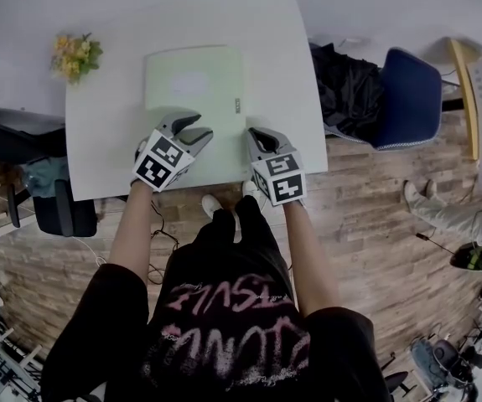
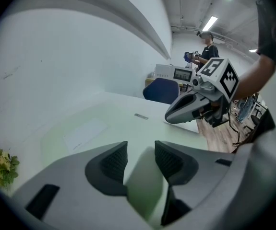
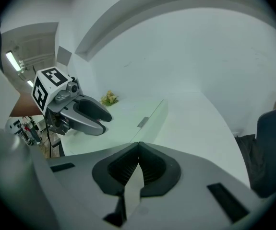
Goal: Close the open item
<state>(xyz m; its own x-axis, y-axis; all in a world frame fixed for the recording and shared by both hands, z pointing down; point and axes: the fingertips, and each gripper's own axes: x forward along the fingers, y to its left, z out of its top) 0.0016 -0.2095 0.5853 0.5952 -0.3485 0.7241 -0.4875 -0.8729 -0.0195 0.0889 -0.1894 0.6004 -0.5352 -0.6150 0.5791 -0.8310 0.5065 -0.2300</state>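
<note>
Lying flat and shut on the white table, a pale green folder looks as if it has already been closed. No cover stands up in any view, so the task seems finished or all but finished. At most a last press on the cover, or drawing the hands away, appears to be left.

At the far left of the table sits a small bunch of yellow flowers, well apart from the folder.

Next comes the left tongs, over the folder's near left corner and pointing down towards it. Its jaws stand wide apart. The left gripper view shows only the green cover through the gap between them, and the pads press on nothing, so this hand holds nothing.

The folder lies in the middle of the table, its long sides running away from the person. It is thin and even, with a plain matt cover. A white rectangular label sits on the upper half of the cover, and a small grey tab lies near the right edge. The right gripper view shows that edge as a low, straight lip resting on the table.

The right tongs is just beside the folder's near right corner. Its jaws are together, tips meeting, with nothing caught between them. Whether it touches the folder's edge cannot be told.

Further right, off the table, stands a blue chair.
</note>
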